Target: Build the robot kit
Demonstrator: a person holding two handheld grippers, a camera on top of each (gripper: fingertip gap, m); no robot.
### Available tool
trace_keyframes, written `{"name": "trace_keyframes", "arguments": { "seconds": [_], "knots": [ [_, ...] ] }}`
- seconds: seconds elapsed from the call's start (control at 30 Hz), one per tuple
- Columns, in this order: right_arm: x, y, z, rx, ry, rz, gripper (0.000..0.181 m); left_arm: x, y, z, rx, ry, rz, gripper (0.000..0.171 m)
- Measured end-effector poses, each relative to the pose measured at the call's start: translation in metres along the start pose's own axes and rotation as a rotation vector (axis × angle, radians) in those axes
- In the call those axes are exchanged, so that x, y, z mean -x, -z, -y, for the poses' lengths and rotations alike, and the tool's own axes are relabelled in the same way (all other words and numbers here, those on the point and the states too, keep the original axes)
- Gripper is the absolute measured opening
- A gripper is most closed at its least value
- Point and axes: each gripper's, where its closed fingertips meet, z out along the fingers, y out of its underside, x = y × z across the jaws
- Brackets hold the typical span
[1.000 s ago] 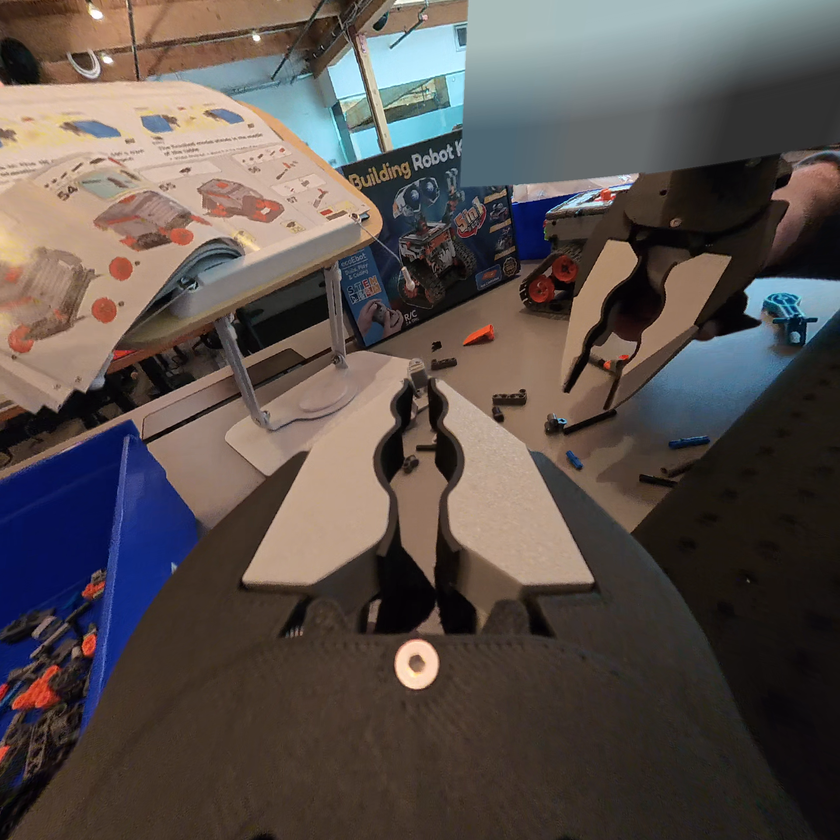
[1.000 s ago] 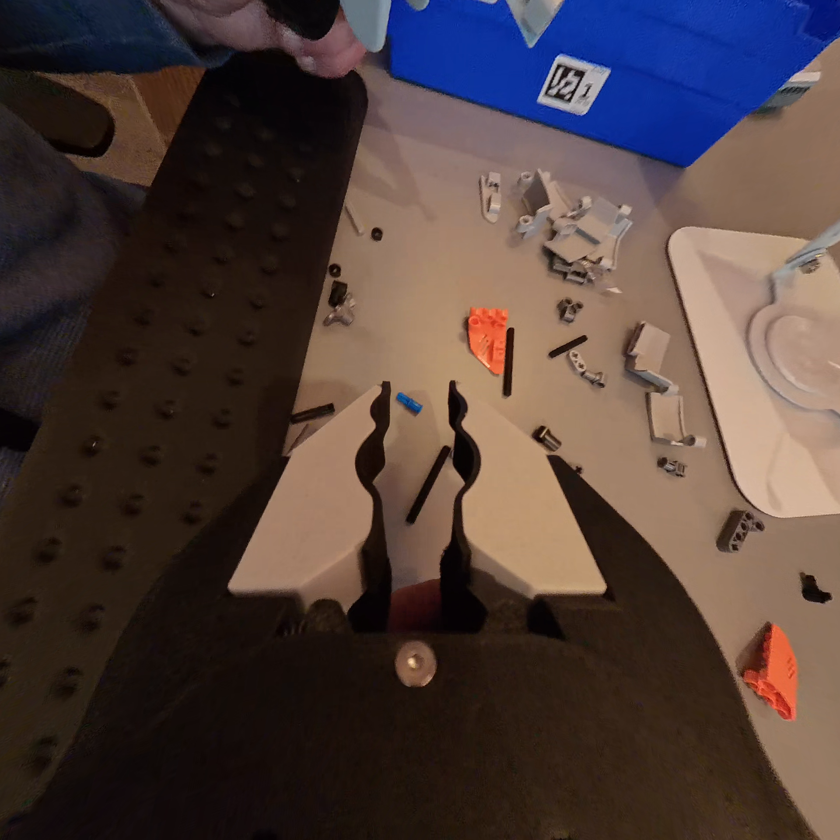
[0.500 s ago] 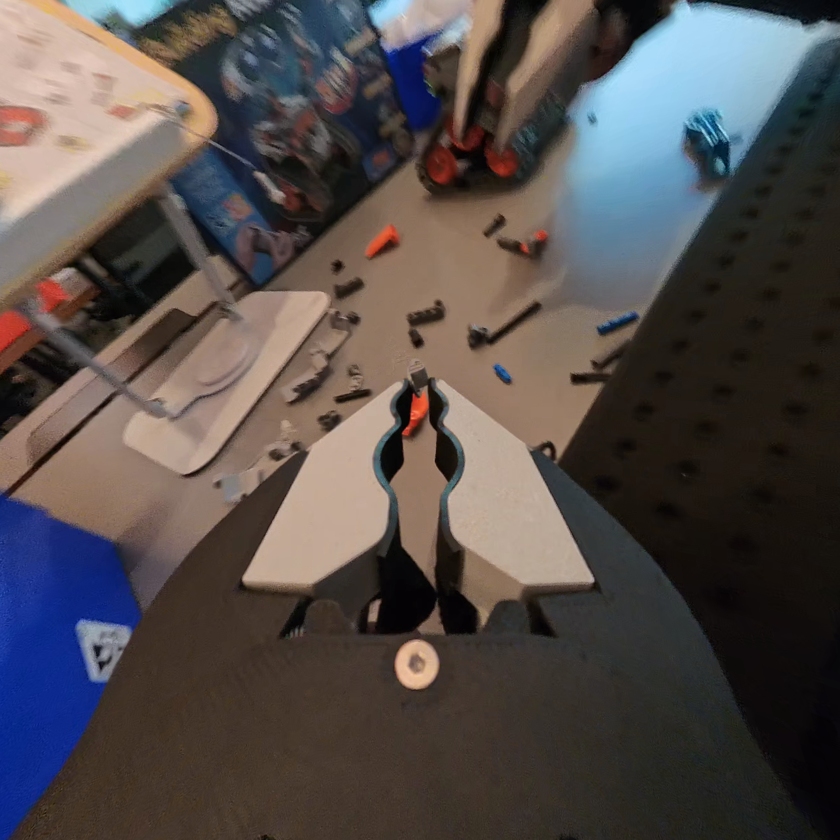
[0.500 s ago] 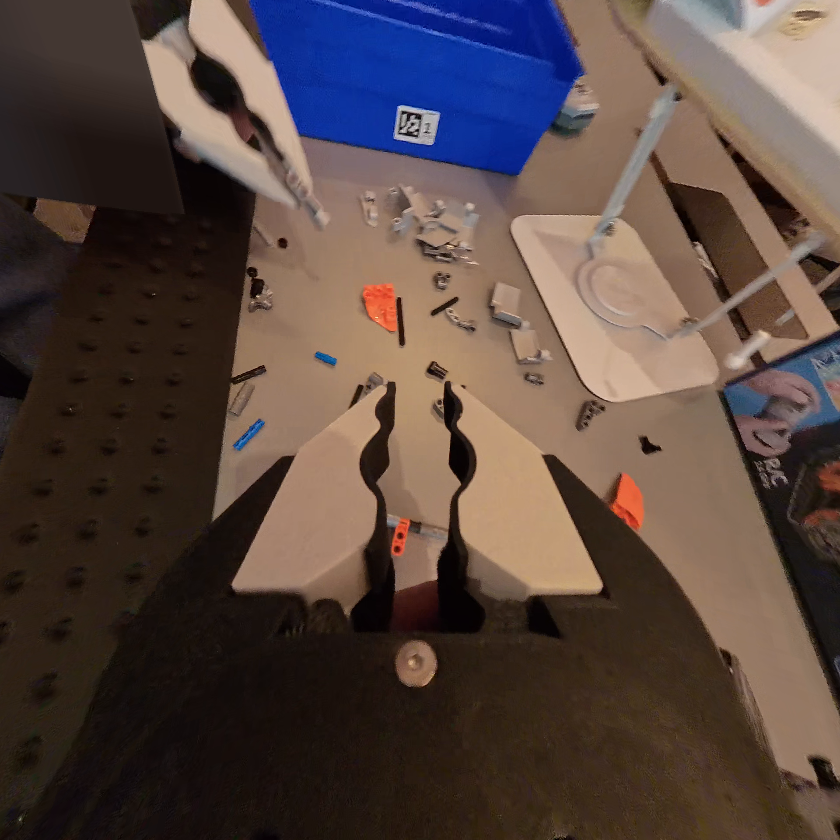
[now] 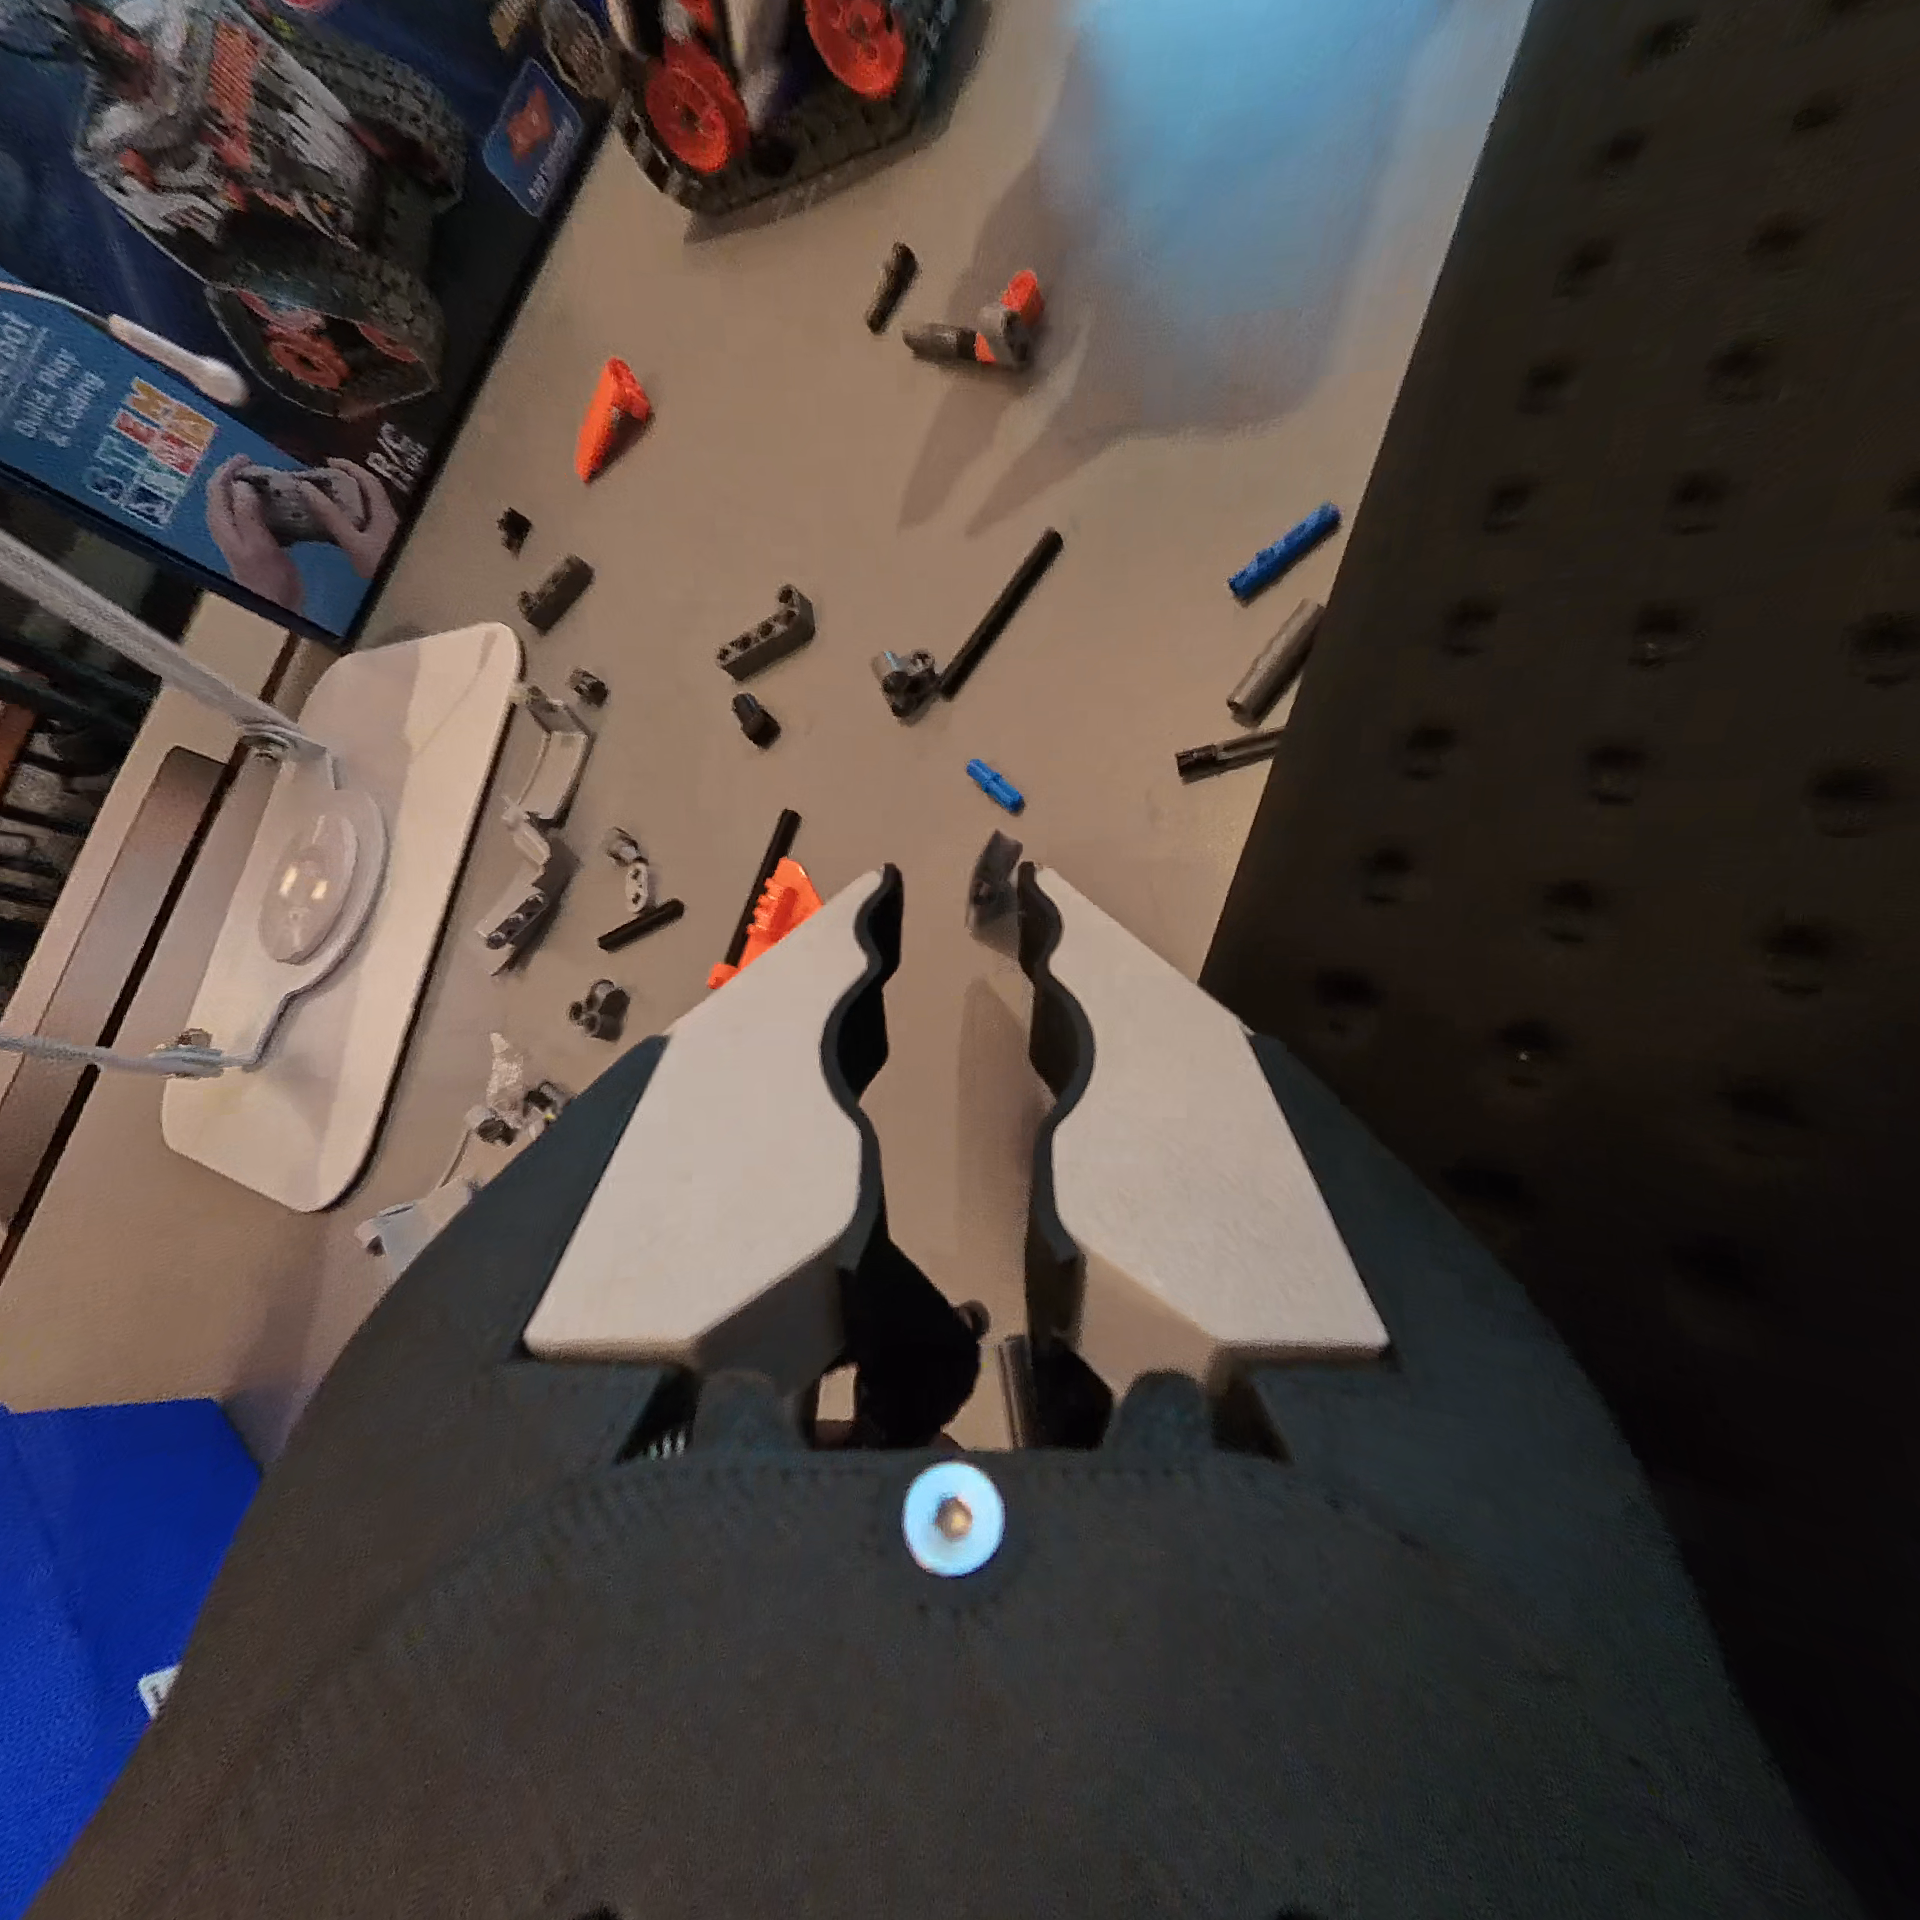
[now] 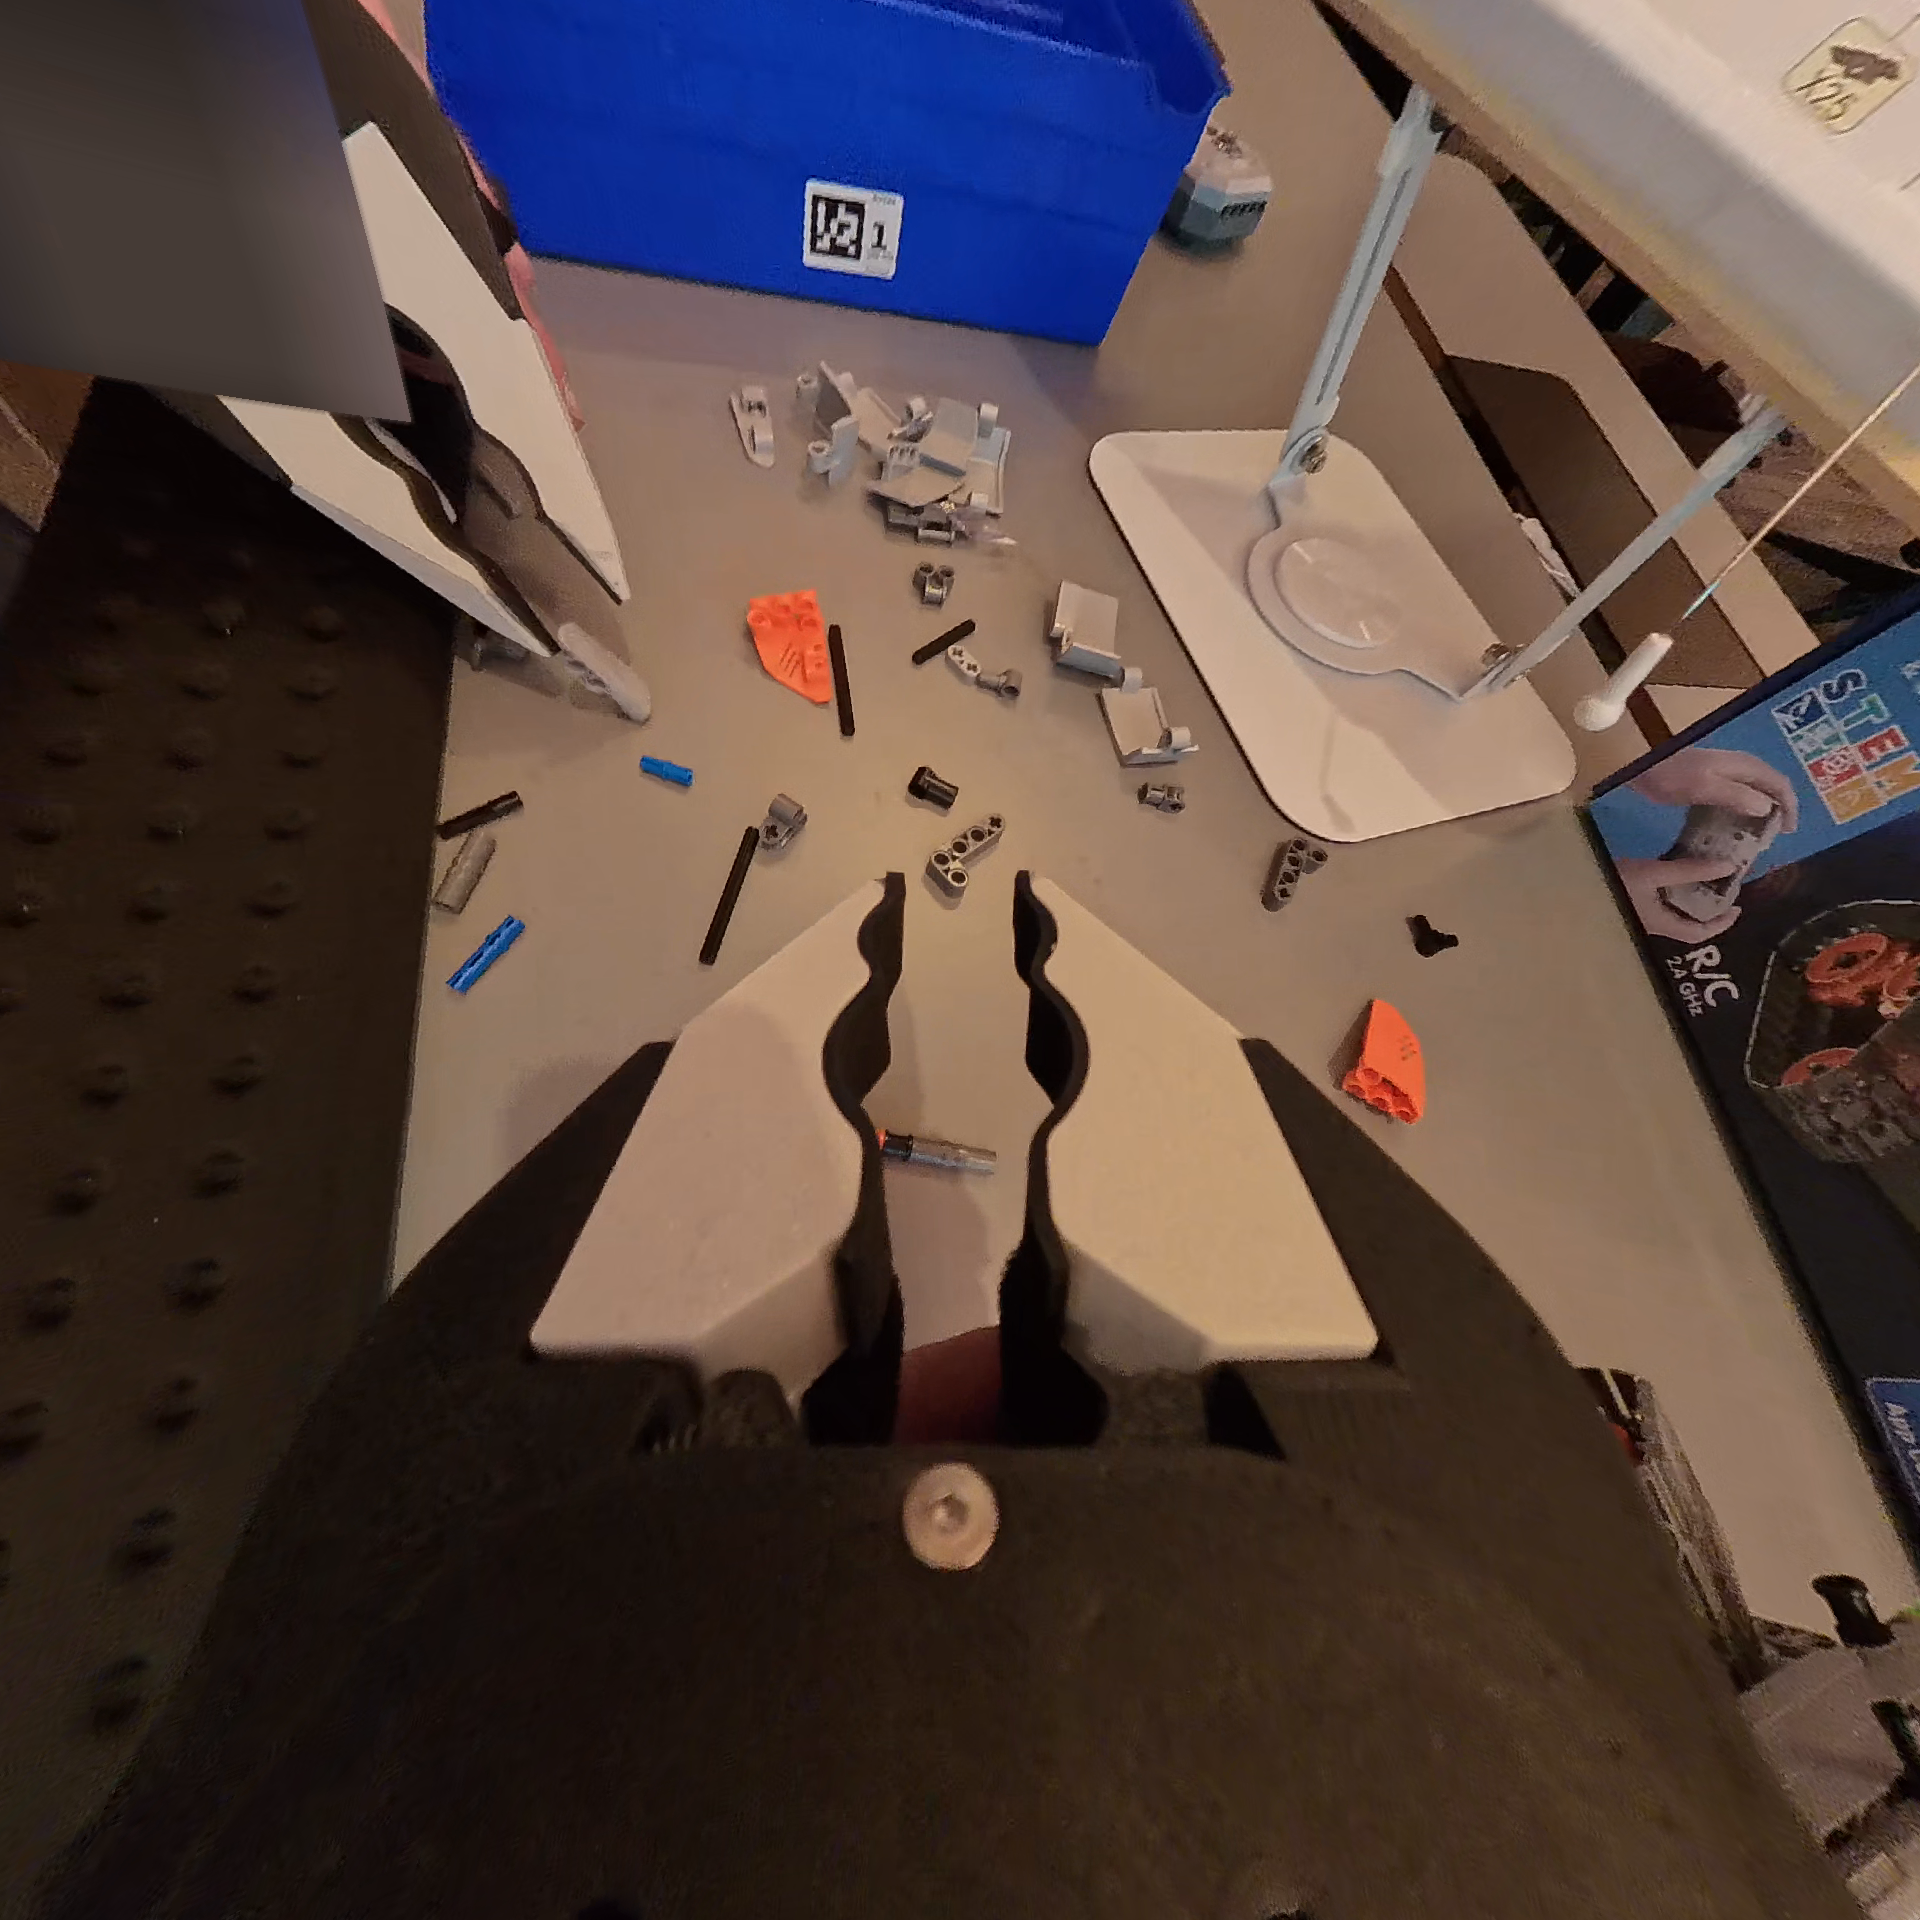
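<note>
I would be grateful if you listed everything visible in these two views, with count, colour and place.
Bin: one, blue, far end of table.
Stand base: one, white, right of loose parts.
Kit box: one, blue, right edge.
Wedge pieces: two, orange, mid-table and near box.
Blue pins: two, left of centre.
Grey panels: a cluster, before bin.
Studded mat: one, black, left.
Tracked model: one, black and orange, far end.
Left gripper: jaws open, over table.
Right gripper: jaws open, above grey pin.
</note>
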Motion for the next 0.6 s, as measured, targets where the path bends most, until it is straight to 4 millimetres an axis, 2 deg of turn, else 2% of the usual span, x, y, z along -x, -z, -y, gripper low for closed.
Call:
{"name": "trace_keyframes", "arguments": {
  "seconds": [0.1,0.2,0.3,0.4,0.5,0.6],
  "knots": [
    [-0.001,-0.001,0.001,-0.011,-0.014,0.004,0.018,-0.001,0.014,0.005,-0.041,0.075,-0.034,0.027],
    [0.003,-0.007,0.0,-0.004,-0.003,0.009,0.018,0.004,0.036,0.007,-0.059,0.038,0.012,0.025],
    [0.011,-0.014,0.006,-0.022,0.015,0.021,0.018,0.015,0.073,0.01,-0.089,0.074,0.048,0.022],
    [0.019,-0.023,0.01,-0.037,0.03,0.038,0.018,0.043,0.123,0.006,-0.116,0.135,0.151,0.019],
    [0.026,-0.032,0.014,-0.049,0.038,0.059,0.018,0.086,0.177,-0.018,-0.082,0.198,0.341,0.016],
    [0.031,-0.04,0.018,-0.069,0.03,0.083,0.018,0.124,0.213,-0.069,0.09,0.264,0.478,0.014]
  ]
}}
